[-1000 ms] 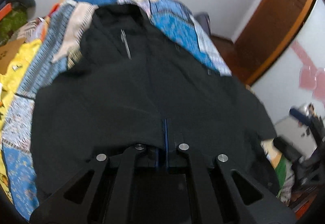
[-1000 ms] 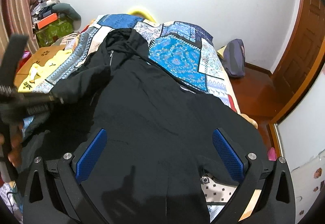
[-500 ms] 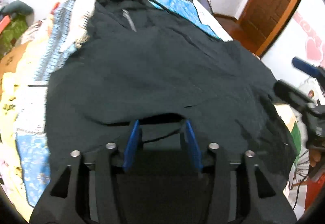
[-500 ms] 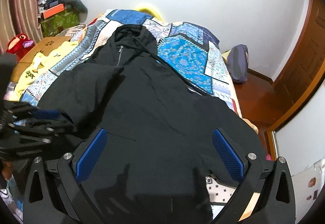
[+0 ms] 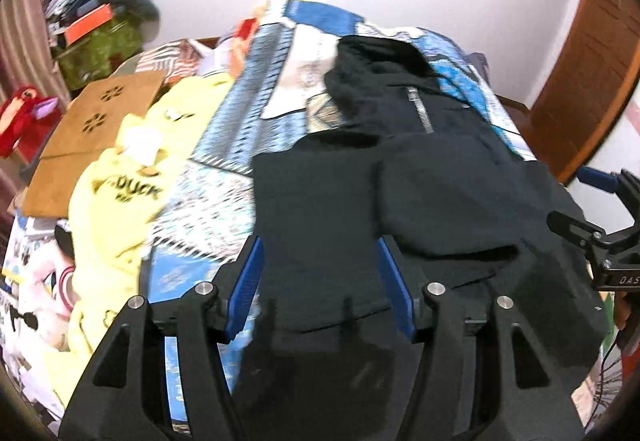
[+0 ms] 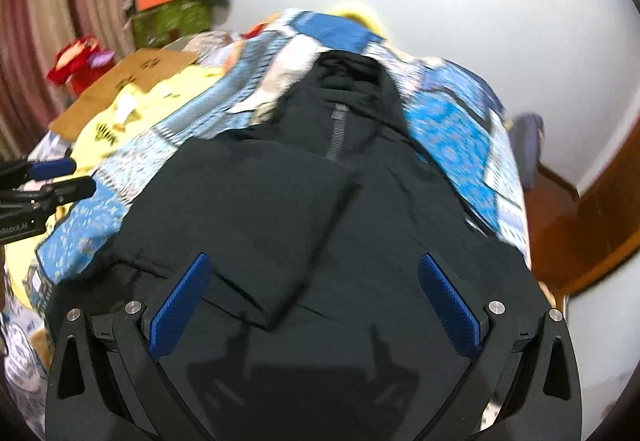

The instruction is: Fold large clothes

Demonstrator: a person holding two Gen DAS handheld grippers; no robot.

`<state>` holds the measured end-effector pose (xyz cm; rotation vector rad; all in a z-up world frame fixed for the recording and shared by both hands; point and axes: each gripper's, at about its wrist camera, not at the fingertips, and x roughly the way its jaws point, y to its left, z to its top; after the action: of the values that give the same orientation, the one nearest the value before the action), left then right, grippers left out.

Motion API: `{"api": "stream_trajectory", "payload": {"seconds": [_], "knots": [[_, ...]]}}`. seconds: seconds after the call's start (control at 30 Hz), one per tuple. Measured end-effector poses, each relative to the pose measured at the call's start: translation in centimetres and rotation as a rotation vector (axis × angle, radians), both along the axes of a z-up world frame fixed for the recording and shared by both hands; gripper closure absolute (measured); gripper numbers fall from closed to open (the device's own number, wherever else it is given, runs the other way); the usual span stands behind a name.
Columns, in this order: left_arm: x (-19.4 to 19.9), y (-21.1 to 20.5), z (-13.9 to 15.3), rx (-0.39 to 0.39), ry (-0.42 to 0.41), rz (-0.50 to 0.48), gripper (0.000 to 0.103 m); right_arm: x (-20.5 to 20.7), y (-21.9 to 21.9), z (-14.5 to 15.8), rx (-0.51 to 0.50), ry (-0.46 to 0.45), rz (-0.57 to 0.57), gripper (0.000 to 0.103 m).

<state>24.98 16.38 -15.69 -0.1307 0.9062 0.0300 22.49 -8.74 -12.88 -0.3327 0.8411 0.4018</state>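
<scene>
While left tongs open emptily, black hoodie on patchwork quilt, sleeve folded

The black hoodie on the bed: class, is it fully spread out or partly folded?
Partly folded. One sleeve lies turned in across the black hoodie chest, its cuff near the hem; the hood is still extended beyond the zipper.

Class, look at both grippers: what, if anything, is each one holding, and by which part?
Nothing is held. The left gripper is opening with no fabric pinched; the right gripper stands wide open above the black hoodie.

Black hand-held gripper frames; blue ribbed pads (silver screws)
</scene>
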Motion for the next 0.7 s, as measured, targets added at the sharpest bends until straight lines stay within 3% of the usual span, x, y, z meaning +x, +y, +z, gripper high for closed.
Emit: {"api": "stream_trajectory", "payload": {"seconds": [0.17,0.3,0.43,0.5,0.57,0.7], "knots": [[-1.0,2.5,-2.4,0.015,0.033,0.024,0.046,0.6,5.7,-2.6,-0.085,0.021,0.123,0.000],[-1.6,3.6,-4.1,0.027,0.052,0.027,0.046,1.7,8.9,-5.6,-0.115,0.096,0.170,0.003],[-1.9,4.3,-5.5,0.002,0.079,0.028,0.046,3.2,11.0,-8.9,-0.179,0.179,0.177,0.029],[-2.1,4.5,-6.2,-0.003,0.094,0.031,0.046,3.6,11.5,-9.7,-0.203,0.165,0.175,0.033],[-2.2,4.4,-6.8,-0.006,0.107,0.034,0.046,3.5,11.7,-10.0,-0.242,0.120,0.179,0.062],[-2.2,3.9,-7.4,-0.023,0.119,0.031,0.046,3.4,11.1,-9.0,-0.233,0.082,0.172,0.078]]}}
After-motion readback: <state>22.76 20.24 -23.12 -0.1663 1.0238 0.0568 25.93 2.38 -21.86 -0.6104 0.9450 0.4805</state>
